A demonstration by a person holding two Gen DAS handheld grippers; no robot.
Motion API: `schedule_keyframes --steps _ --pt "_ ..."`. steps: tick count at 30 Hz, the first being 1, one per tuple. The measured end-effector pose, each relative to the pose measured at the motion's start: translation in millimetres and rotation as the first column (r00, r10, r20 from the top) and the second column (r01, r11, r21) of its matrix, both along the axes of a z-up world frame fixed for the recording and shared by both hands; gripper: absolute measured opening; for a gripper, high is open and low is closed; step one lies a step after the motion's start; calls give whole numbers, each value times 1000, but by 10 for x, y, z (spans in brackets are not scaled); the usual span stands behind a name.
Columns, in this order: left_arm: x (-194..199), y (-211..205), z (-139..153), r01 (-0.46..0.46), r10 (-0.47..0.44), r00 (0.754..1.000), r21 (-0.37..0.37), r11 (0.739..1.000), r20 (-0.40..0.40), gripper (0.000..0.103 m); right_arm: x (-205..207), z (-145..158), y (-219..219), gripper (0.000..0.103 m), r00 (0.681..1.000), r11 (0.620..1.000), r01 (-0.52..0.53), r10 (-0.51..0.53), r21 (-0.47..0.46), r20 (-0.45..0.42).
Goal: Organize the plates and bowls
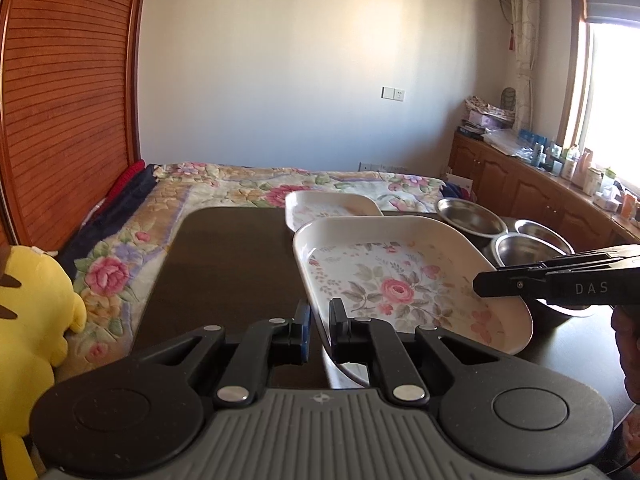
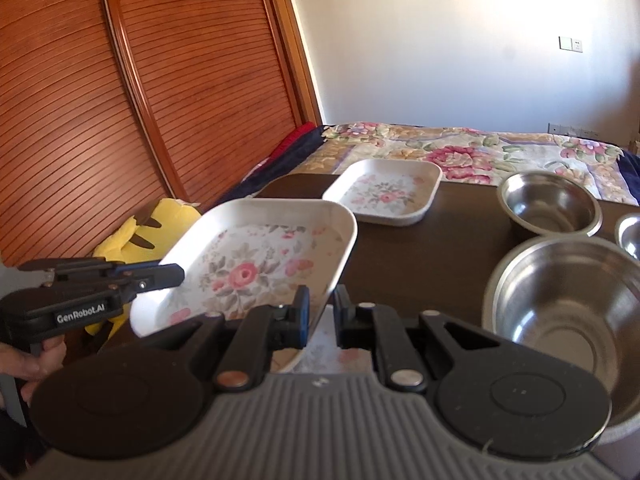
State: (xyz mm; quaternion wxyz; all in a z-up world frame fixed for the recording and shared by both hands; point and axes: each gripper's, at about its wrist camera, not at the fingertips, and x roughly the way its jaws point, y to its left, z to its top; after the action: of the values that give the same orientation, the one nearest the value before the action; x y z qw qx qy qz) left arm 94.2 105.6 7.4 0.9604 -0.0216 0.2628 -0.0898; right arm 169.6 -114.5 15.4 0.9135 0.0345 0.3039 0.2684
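Two grippers, left (image 1: 319, 330) and right (image 2: 320, 318), are pinched on one floral plate (image 2: 256, 264), judged lifted for stacking onto the second plate (image 2: 384, 192).

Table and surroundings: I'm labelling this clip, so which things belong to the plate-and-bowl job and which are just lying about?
Job:
near plate, held at its rim by the left gripper and right gripper
far plate
three steel bowls

Lying about:
yellow plush toy
floral bedspread
cabinet clutter
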Motion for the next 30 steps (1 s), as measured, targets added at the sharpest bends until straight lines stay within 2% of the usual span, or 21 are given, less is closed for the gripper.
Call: schedule_keyframes --steps 15,30 --pt "-143 -210 -321 13 -13 998 2 1000 -67 11 -210 -341 -162 14 999 1000 18 -19 -9 -34" --pt "-95 -210 -489 -4 8 995 37 999 -102 11 -302 -431 -100 14 1000 999 9 -8 -35 18"
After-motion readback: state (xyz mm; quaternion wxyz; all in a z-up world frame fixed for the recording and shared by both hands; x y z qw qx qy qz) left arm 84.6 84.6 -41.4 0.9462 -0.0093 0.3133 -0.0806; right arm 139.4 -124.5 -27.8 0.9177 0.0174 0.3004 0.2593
